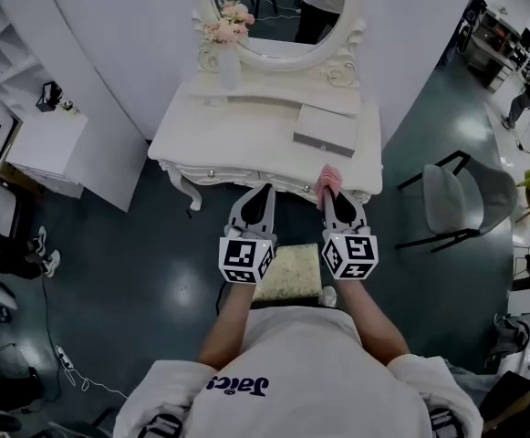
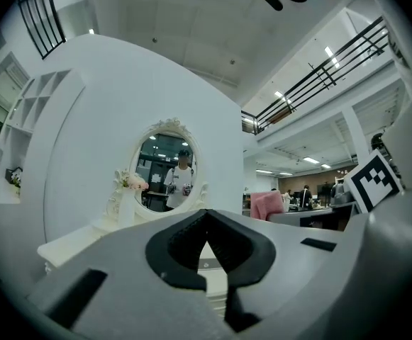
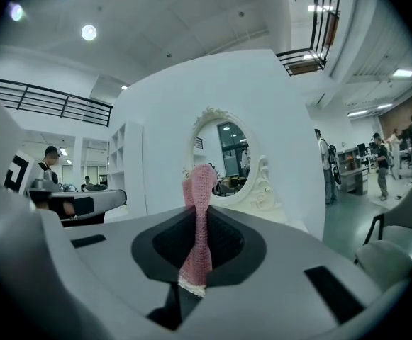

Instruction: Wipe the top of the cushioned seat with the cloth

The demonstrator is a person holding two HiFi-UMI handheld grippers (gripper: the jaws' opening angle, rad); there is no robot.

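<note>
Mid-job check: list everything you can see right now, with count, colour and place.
dressing table: one, white, against the wall
mirror: one, oval with a white frame, at the back of the dressing table
vase of flowers: one, white with pink blooms, left of the mirror
box: one, white-grey, on the right of the tabletop
cushioned seat: one, cream, on the floor in front of the dressing table
chair: one, grey with black legs, right of the table
shelf unit: one, white, far left
cloth: one, pink, upright between the right gripper's jaws
left gripper: grey, jaws together, empty
right gripper: grey, shut on the cloth
</note>
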